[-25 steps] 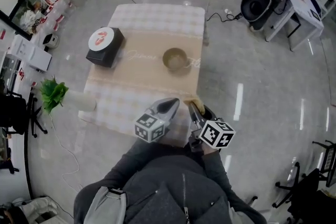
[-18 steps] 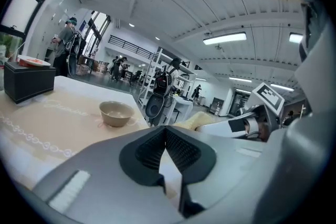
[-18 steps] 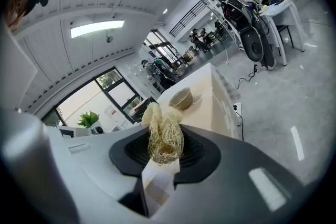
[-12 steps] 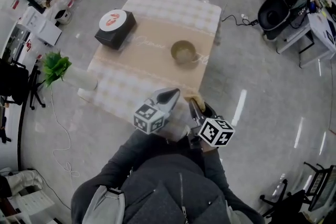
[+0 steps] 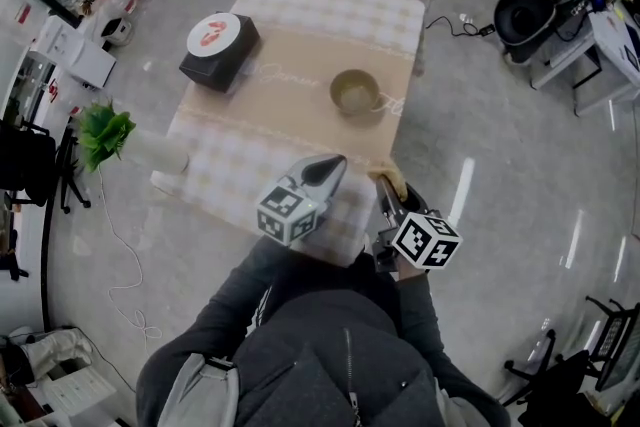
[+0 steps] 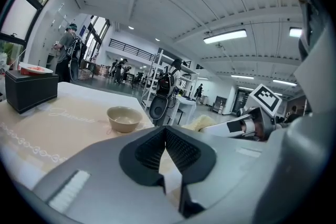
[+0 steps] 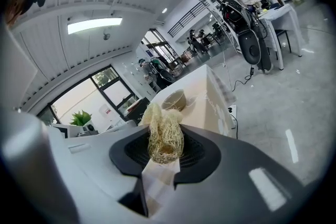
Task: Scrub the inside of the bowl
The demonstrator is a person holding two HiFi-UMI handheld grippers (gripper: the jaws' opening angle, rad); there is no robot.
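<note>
I am holding my right claw (image 7: pixel 165 150) clamped on one scrubber (image 7: pixel 165 136), a pale yellow, wiry tangle of fibres bunched into a loose knot that sticks out past the ribbed black pads. My left claw (image 6: pixel 166 132) is staying shut with nothing between its ribbed pads. One bowl (image 5: pixel 354 91) is sitting upright on the beige runner of the checked-cloth table (image 5: pixel 330 10); it is round, smooth, dull tan and open-mouthed. Both claws are hovering well short of the bowl, over the table edge nearest me, the scrubber pointing toward the bowl. One square black box (image 5: pixel 220 53) with a round white lid is standing left of the bowl.
</note>
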